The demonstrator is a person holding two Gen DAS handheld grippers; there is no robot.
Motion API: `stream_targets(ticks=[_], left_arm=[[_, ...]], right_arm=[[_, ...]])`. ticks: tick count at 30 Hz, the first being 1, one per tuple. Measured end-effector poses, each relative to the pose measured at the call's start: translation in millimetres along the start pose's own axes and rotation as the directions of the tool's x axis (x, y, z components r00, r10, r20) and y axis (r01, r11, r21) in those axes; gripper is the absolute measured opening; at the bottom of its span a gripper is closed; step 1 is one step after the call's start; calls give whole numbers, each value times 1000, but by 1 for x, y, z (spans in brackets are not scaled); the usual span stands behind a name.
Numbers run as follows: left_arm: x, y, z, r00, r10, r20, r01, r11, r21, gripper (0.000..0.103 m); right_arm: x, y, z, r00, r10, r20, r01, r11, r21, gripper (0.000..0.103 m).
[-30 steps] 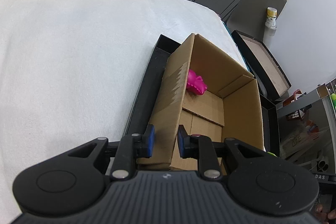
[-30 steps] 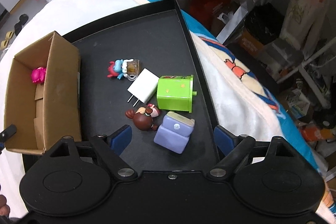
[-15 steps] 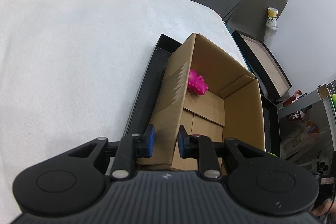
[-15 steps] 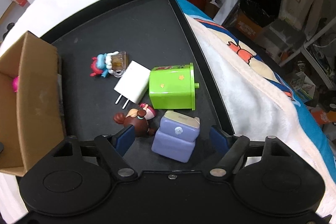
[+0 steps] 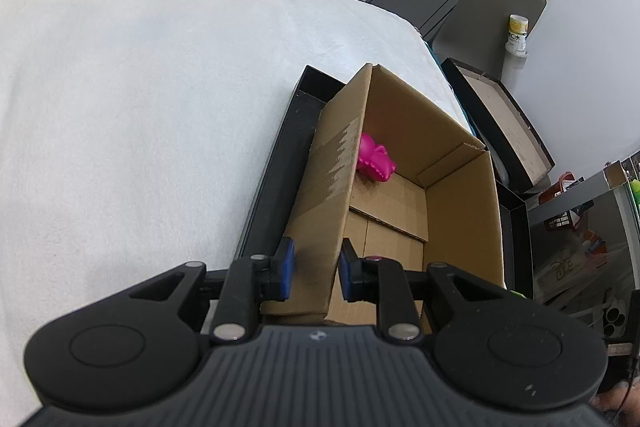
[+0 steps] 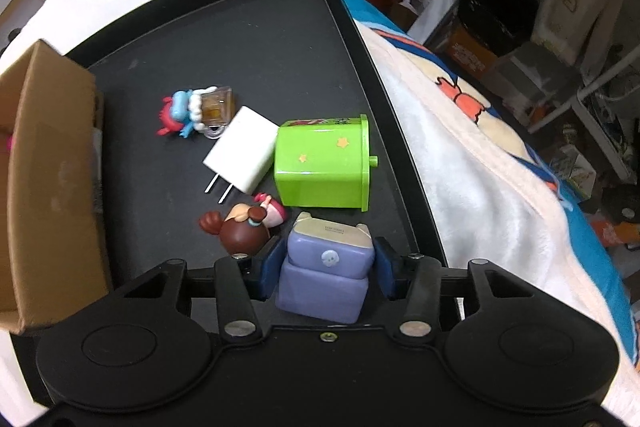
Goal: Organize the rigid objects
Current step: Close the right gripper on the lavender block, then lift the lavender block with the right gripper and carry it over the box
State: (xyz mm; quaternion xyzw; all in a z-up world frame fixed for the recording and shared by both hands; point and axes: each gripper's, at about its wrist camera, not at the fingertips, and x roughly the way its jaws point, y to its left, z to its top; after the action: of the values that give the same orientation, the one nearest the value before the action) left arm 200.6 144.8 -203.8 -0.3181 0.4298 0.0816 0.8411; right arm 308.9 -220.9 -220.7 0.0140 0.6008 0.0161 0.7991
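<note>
One pink toy (image 5: 374, 163) sat in cardboard box (image 5: 460, 211); five more waited on black tray (image 6: 248, 39). Right tongs (image 6: 326, 269) were closing around purple block (image 6: 326, 273) (pads about touching). Left tongs (image 5: 314, 269) pinched box wall.

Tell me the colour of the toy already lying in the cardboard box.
Bright pink toy, clearest in the left wrist view.

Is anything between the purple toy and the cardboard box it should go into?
Yes, on the black tray: the brown-haired doll lies beside the purple toy on the side of the cardboard box. Lifted over it, nothing visible blocks the box's open top.
</note>
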Motion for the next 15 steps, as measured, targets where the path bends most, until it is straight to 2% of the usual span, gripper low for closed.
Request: stream_targets(ticks=[15], left_arm=[[-2, 3, 3, 1000, -11, -1, 11, 1000, 6, 22]], right_arm=[[-43, 9, 0, 998, 6, 59, -1, 996, -94, 46]])
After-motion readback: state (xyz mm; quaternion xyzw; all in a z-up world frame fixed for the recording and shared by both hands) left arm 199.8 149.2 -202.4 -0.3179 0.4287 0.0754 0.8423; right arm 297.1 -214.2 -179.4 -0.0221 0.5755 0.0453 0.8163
